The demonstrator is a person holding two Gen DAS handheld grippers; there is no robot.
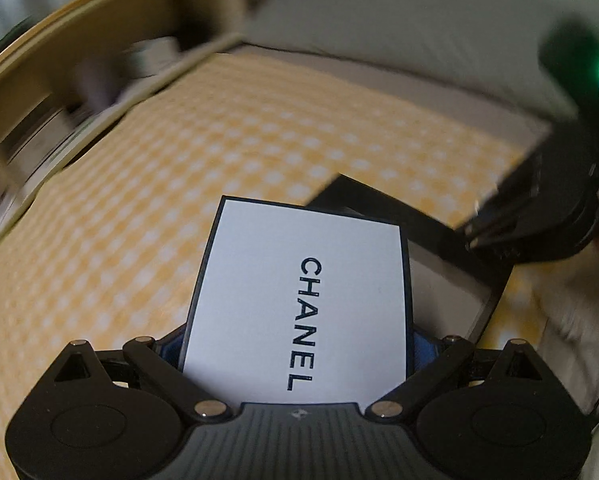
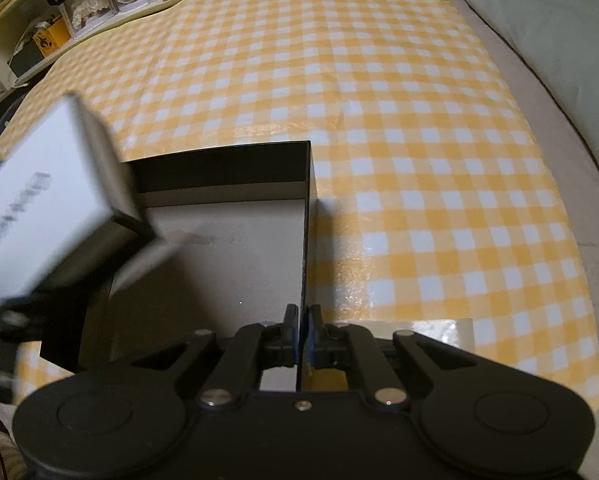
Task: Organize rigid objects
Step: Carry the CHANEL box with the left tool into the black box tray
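My left gripper is shut on a white Chanel box with black edges and holds it above the open black box. In the right wrist view the white Chanel box hangs blurred over the left part of the black box, which has a pale inner floor. My right gripper is shut on the black box's right wall, one finger inside and one outside. The right gripper also shows in the left wrist view, at the box's far side.
A yellow and white checked cloth covers the bed. A grey pillow lies at the right. Shelves with clear cases and small items stand along the far left. A grey sheet strip borders the cloth on the right.
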